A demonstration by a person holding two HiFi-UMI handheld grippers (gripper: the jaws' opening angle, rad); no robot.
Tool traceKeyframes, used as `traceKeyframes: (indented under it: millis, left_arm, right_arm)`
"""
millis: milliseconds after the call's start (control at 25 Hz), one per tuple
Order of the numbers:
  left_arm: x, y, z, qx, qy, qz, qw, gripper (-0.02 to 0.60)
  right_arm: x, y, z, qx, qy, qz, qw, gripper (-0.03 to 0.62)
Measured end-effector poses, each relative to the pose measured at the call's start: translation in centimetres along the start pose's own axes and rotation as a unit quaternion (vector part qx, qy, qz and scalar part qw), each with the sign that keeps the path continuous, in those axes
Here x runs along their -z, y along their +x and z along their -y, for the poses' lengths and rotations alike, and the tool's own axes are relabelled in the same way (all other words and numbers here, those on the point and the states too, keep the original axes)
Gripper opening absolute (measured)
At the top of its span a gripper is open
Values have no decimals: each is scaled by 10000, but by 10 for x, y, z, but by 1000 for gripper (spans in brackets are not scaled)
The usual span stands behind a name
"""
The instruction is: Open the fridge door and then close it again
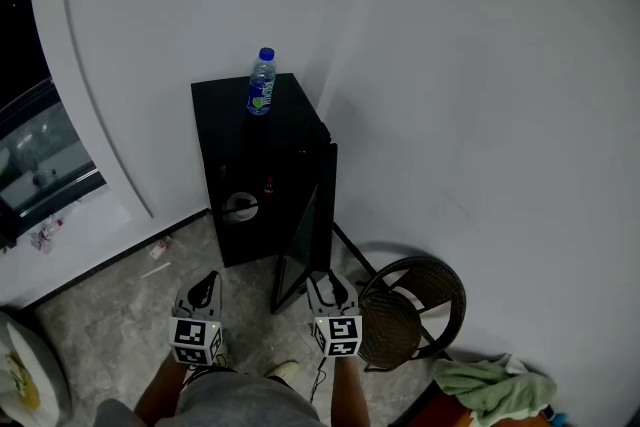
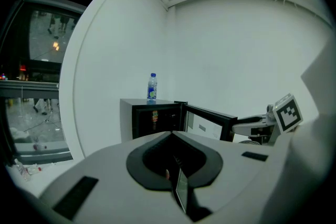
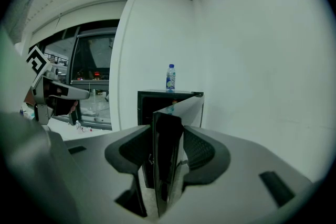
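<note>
Door (image 1: 310,225) of fridge (image 1: 240,165) is wide open, free edge clamped in right gripper (image 3: 167,157). Left gripper (image 2: 176,165) closed, empty, off to the side. To shut: push along hinge arc, wrist square w/ panel, slow near latch so bottle (image 1: 261,82) on top doesn't tip.

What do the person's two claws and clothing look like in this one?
The left claw and right claw are pale grey shells with black recessed lining at the jaws and small black rectangles on top. Each carries a white cube with black square markers. No sleeves show; the clothing is grey.
</note>
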State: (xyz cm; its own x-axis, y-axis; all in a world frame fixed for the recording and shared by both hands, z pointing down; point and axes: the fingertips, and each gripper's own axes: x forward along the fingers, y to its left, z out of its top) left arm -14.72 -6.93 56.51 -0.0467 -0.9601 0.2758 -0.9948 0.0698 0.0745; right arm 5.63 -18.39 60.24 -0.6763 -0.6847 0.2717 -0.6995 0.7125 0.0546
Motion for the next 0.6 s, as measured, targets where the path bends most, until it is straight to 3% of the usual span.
traceKeyframes:
  millis: [600]
  left_arm:
    - [-5, -4, -40, -76, -50, 75, 9999, 5]
  right_arm:
    - [-13, 30, -39, -160, -110, 4, 9998, 192]
